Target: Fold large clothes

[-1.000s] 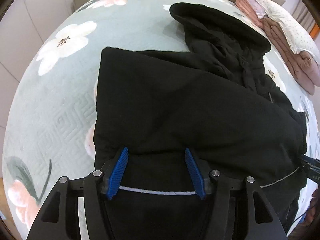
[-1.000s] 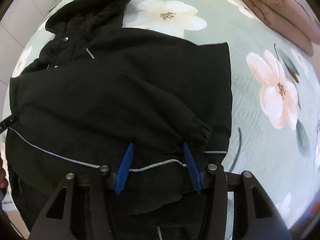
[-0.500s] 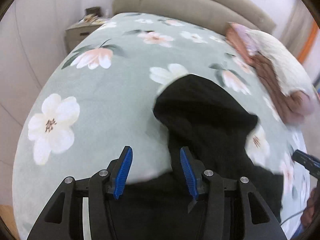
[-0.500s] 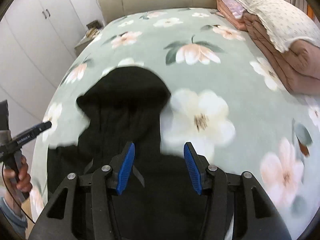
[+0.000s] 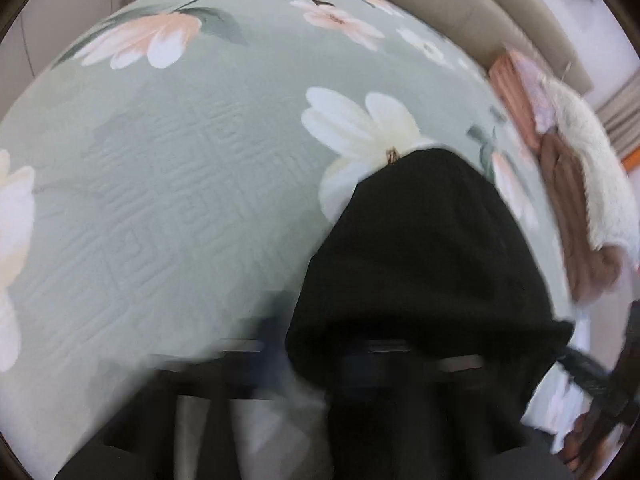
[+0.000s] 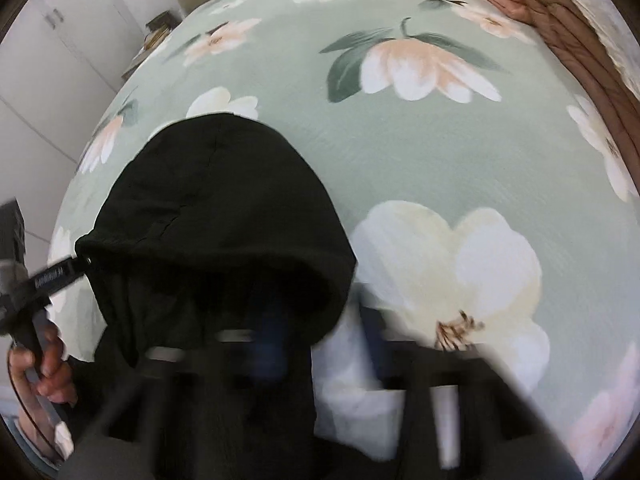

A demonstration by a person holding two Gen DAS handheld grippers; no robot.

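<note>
A black hooded jacket lies on the green flowered bedspread; its hood (image 5: 424, 248) fills the lower middle of the left wrist view and the hood (image 6: 224, 208) sits left of centre in the right wrist view. My left gripper (image 5: 308, 364) is motion-blurred at the hood's near left edge, its blue fingers (image 5: 272, 356) spread apart. My right gripper (image 6: 324, 344) is also blurred at the hood's near right edge, fingers (image 6: 272, 344) apart. Neither holds cloth that I can see.
Folded pink-brown quilts and a white pillow (image 5: 580, 184) lie at the bed's right side, also in the right wrist view (image 6: 576, 32). A nightstand (image 6: 156, 32) and white wardrobes stand at the left. The beige headboard (image 5: 472, 4) is beyond. A hand holding the left gripper (image 6: 36, 320) shows at the left.
Both grippers have swept from the jacket's hem up and forward over the body to the hood. Both views are now blurred by fast motion.
</note>
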